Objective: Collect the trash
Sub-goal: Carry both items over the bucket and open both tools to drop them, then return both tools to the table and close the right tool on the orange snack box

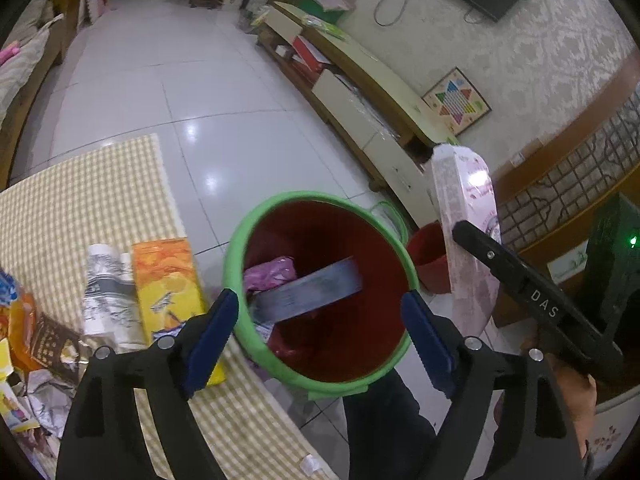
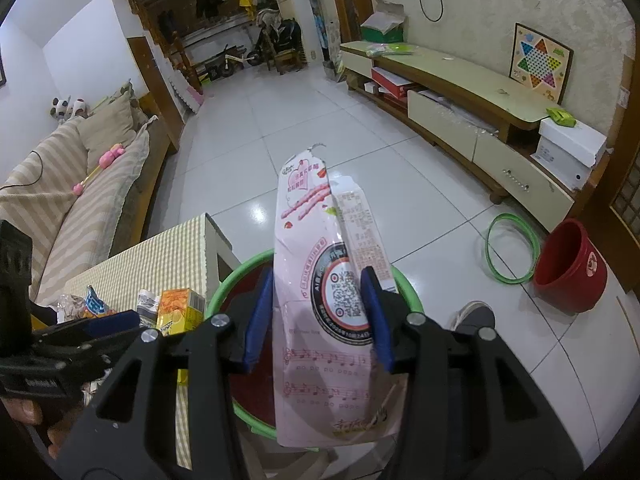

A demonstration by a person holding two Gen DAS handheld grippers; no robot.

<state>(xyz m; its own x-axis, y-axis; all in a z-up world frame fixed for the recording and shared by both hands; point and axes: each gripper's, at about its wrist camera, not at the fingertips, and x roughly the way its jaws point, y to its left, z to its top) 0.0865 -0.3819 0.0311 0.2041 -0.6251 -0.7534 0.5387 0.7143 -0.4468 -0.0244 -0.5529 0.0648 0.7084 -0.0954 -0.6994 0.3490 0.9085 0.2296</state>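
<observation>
A red bin with a green rim point(image 1: 236, 264) stands on the floor beside the checked table point(image 1: 80, 200); it also shows in the right wrist view point(image 2: 224, 284). It holds a pink wrapper point(image 1: 268, 272) and a grey flat box point(image 1: 308, 292). My left gripper point(image 1: 320, 320) is open and empty, its blue pads either side of the bin's mouth. My right gripper point(image 2: 316, 316) is shut on a flattened pink snack box point(image 2: 316, 248) and holds it upright above the bin; the box also shows in the left wrist view point(image 1: 468, 236).
On the table lie an orange juice carton point(image 1: 168, 284), a rolled newspaper point(image 1: 104, 284) and several crumpled wrappers point(image 1: 24, 328). A second red bucket point(image 2: 568, 268) and a green hoop point(image 2: 512, 248) are on the floor at right. A TV cabinet point(image 2: 460, 92) lines the wall; a sofa point(image 2: 60, 184) is left.
</observation>
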